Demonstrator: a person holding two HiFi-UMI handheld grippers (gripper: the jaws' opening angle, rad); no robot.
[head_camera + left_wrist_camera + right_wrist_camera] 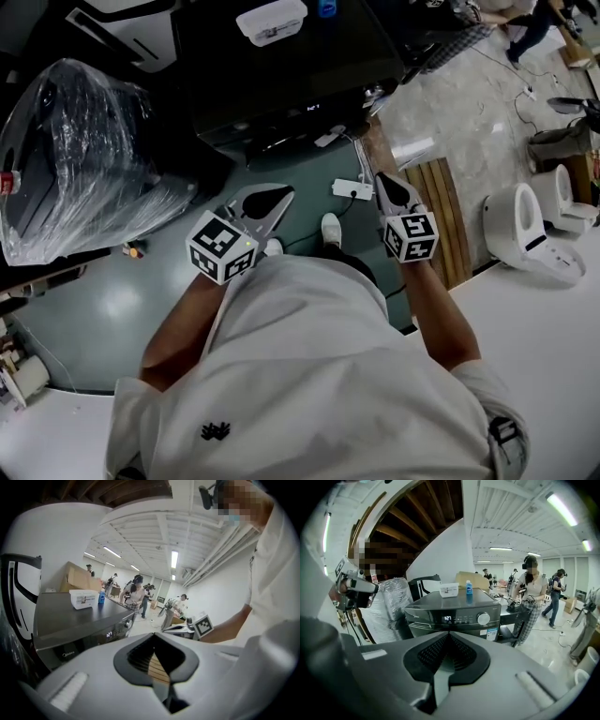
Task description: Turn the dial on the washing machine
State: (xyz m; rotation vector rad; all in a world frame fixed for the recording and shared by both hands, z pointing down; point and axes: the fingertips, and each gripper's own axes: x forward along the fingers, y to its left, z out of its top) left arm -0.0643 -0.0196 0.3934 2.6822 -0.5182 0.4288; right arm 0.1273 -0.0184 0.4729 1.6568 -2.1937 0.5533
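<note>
The dark washing machine (281, 75) stands ahead of me at the top of the head view. Its silver dial (483, 618) sits on the right of the front panel, beside a lit display (447, 618). The left gripper view shows the dial (127, 623) small and from the side. My left gripper (284, 194) is held in front of my body, shut and empty, its tips (153, 635) meeting. My right gripper (384, 178) is also shut on nothing, its tips (449, 633) pointing at the machine from some way back. Neither gripper touches the dial.
A white box (272, 21) and a blue bottle (326, 7) stand on the machine's top. A plastic-wrapped appliance (84, 150) is at the left. A power strip (353, 190) and cables lie on the floor. Wooden planks (441, 216) and white toilets (525, 225) are at the right. People (529, 597) stand behind.
</note>
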